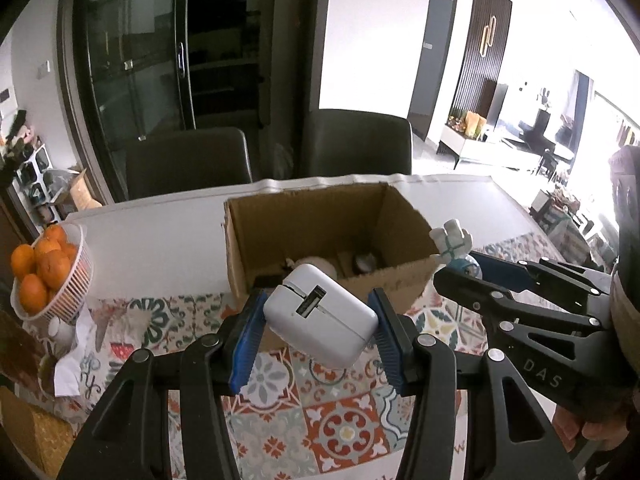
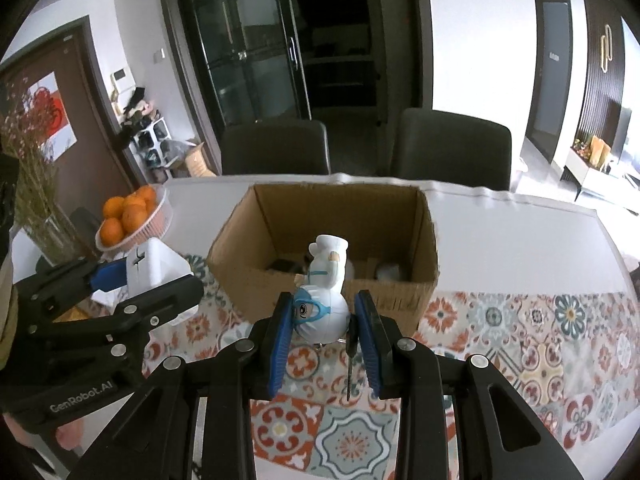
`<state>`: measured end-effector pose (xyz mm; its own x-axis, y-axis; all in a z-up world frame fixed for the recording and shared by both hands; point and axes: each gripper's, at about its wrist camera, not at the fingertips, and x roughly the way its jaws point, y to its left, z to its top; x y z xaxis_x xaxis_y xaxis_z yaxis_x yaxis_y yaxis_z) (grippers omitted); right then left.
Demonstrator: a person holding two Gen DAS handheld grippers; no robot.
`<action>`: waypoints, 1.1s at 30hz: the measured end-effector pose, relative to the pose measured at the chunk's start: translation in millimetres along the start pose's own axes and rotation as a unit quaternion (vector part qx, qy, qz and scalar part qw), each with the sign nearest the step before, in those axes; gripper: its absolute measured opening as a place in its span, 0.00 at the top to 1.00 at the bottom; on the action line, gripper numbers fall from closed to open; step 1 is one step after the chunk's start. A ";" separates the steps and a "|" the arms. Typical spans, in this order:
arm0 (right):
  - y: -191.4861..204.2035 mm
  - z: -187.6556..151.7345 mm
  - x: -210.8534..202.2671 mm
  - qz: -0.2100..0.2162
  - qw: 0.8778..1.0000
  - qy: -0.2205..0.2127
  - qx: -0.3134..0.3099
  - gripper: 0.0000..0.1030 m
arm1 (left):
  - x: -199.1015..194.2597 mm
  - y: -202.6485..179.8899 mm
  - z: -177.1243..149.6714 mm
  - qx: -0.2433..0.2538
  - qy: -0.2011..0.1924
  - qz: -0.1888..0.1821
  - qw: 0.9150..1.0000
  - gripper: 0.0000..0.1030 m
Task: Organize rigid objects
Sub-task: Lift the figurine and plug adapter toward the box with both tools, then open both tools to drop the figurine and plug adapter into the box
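Observation:
My left gripper [image 1: 316, 322] is shut on a white USB power adapter [image 1: 320, 316], held tilted in the air just in front of the open cardboard box [image 1: 304, 216]. My right gripper [image 2: 326, 322] is shut on a white and blue figurine keychain [image 2: 324, 296], head down, with a dark key [image 2: 351, 356] dangling below it. The figurine [image 1: 452, 242] also shows in the left wrist view, at the box's right corner. In the right wrist view the box [image 2: 340, 204] lies straight ahead, with a few small items dim on its bottom.
A white basket of oranges [image 1: 44, 268] stands at the table's left end. Two dark chairs [image 1: 188, 160] stand behind the table. A patterned tile cloth [image 2: 520, 344] covers the near table. Dried branches [image 2: 32, 184] rise at the far left.

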<state>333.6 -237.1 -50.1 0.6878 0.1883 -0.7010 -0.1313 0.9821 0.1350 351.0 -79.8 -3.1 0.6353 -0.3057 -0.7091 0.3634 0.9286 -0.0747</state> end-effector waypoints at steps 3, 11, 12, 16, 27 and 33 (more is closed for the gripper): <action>-1.4 11.1 1.1 -0.001 1.000 -0.006 0.000 0.68 | 2.3 3.0 9.0 -0.004 -0.002 -0.002 1.000 0.50; -5.6 39.4 12.5 -0.004 1.000 -0.014 -0.003 0.68 | 18.7 8.0 36.3 -0.011 -0.001 -0.003 1.000 0.50; -6.4 42.7 14.3 -0.004 1.000 -0.015 -0.004 0.68 | 21.3 8.7 39.7 -0.012 0.000 -0.001 1.000 0.50; -10.3 54.8 25.0 -0.002 1.000 -0.010 -0.001 0.68 | 32.0 9.2 53.5 -0.010 0.005 0.003 1.000 0.50; -27.2 72.3 69.0 -0.002 1.000 0.027 0.011 0.68 | 81.7 18.1 78.7 -0.029 0.044 0.007 0.999 0.50; -33.0 73.9 90.2 -0.007 0.998 0.054 0.013 0.68 | 108.2 24.5 76.0 -0.040 0.075 0.012 0.996 0.50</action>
<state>452.7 -252.5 -66.0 0.6077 0.1739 -0.7749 -0.1026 0.9847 0.1406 480.4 -106.1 -28.4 0.5314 -0.2544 -0.8080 0.2899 0.9508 -0.1087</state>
